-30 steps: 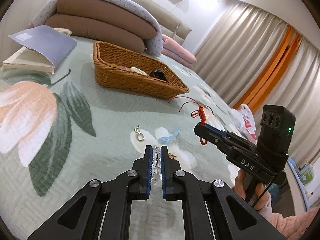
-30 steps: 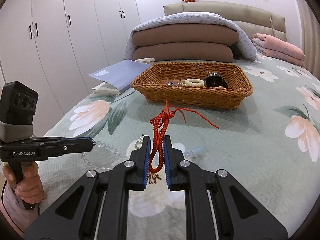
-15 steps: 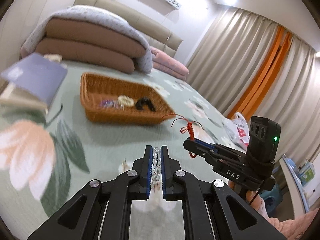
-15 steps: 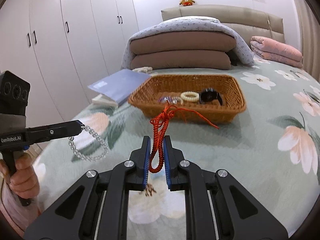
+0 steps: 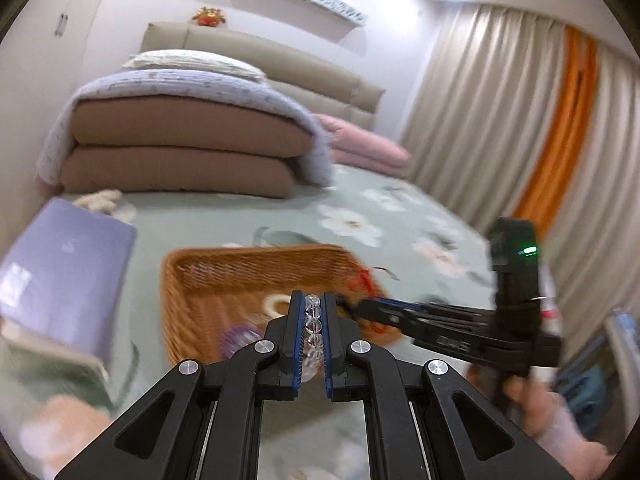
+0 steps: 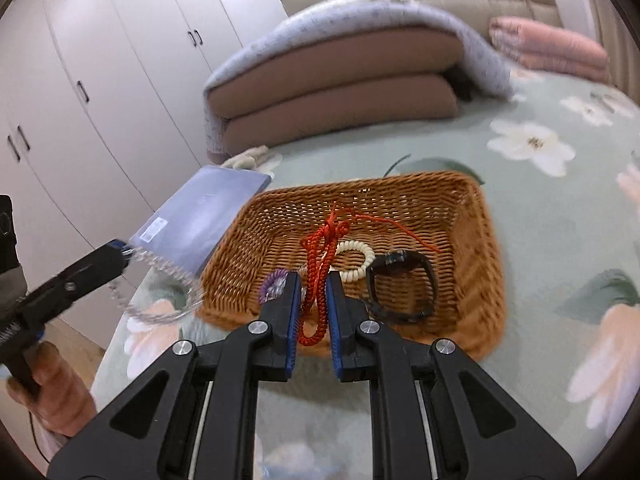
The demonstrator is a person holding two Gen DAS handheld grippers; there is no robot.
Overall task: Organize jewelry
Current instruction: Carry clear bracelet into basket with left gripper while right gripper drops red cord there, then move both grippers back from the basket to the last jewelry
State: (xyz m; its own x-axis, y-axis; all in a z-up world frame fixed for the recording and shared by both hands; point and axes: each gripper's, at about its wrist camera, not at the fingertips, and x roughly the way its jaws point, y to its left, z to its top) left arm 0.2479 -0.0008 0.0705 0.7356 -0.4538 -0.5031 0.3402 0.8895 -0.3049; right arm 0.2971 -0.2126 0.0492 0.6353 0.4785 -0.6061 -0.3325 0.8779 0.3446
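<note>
right claw [image 6: 313, 304] closed on red cord [image 6: 318, 280], held over basket [image 6: 480, 240] near edge, cord hanging lengthwise | left claw [image 5: 312, 336] clamped on clear bead bracelet [image 5: 313, 330], beside basket's left rim | right judged nearer for release

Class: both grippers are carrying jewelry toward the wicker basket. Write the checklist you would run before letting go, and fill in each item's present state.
1. Right gripper shut on red cord bracelet: ok.
2. Left gripper shut on clear bead bracelet: ok.
3. Red cord bracelet over wicker basket: ok.
4. Clear bead bracelet over basket: cannot tell; right wrist view shows it beside the rim.
5. Free floor near white bead bracelet and black watch: ok.
</note>
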